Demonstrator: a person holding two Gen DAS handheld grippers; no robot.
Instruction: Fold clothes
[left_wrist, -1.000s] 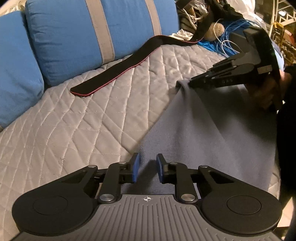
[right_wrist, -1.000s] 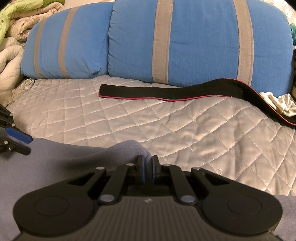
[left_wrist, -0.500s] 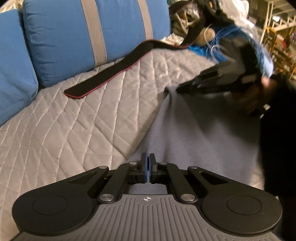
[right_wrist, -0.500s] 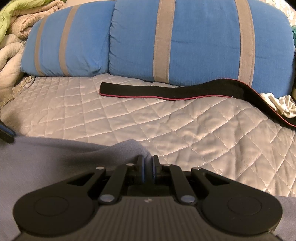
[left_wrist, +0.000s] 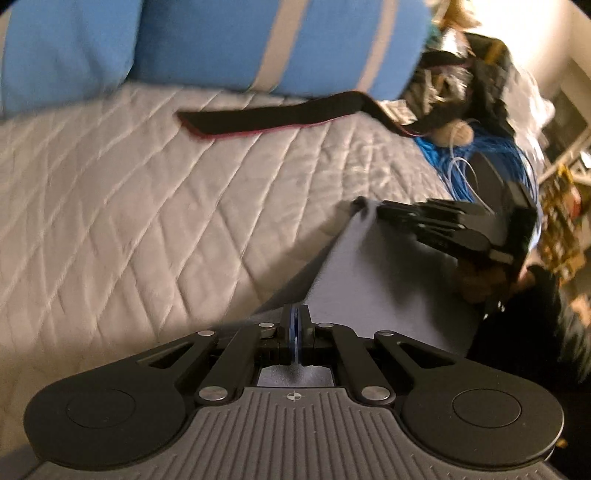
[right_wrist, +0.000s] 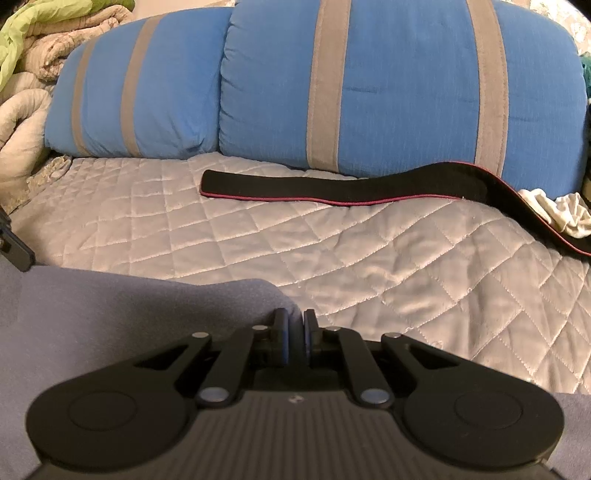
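The quilted grey bedspread (right_wrist: 332, 236) filled both views, with two blue pillows (right_wrist: 388, 92) striped in grey along its far side and a black strap edged in red (right_wrist: 332, 190) lying flat in front of them. A bundle of blue cables (left_wrist: 480, 158) sat off the bed's far corner.

The grey-blue garment (left_wrist: 380, 280) hung stretched between the two tools, lifted off the quilt at its held edge, its lower part out of sight below the cameras. The right gripper (left_wrist: 373, 212) was clamped on one corner, cloth bunching out past its tips; in its own view the pads stood slightly apart with cloth gathered against them. The left gripper (left_wrist: 295, 325) had its tongs pressed together on the cloth edge, only a sliver of blue pad showing.

Judging from this, an edge was being carried as a fold. To do it well, both grips should hold firm and level, keeping the edge taut so no sag or twist forms, and the cloth should land clear of the strap.
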